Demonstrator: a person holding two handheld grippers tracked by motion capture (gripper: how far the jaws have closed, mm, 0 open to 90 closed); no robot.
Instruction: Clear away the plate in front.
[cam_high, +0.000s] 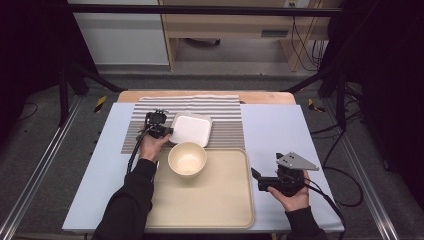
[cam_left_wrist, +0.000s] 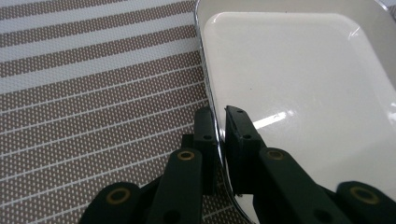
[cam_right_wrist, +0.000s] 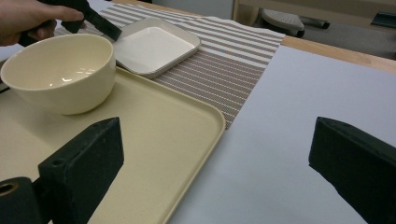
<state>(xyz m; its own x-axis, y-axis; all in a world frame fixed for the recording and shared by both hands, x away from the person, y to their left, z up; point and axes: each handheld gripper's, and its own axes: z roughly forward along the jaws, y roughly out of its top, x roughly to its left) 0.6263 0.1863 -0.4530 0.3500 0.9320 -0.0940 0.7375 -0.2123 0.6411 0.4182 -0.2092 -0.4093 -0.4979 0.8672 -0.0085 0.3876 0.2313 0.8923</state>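
A white square dish (cam_high: 191, 129) (cam_left_wrist: 299, 70) (cam_right_wrist: 154, 44) lies on a brown-and-white striped mat (cam_high: 225, 112) (cam_left_wrist: 93, 93). My left gripper (cam_high: 170, 131) (cam_left_wrist: 222, 123) is shut on the dish's left rim, one jaw outside the wall and one inside. A cream bowl (cam_high: 187, 158) (cam_right_wrist: 60, 70) stands upright at the far left corner of a beige tray (cam_high: 200, 200) (cam_right_wrist: 154, 140), just in front of the dish. My right gripper (cam_high: 256, 177) (cam_right_wrist: 217, 140) is open with nothing between its jaws, held beside the tray's right edge and pointing toward the bowl.
A pale blue sheet (cam_high: 272, 130) (cam_right_wrist: 289, 116) covers the table around the tray and mat. Beyond the table's far edge are a wooden bench (cam_high: 225, 25) and a dark frame bar (cam_high: 200, 9). Cables trail from both grippers.
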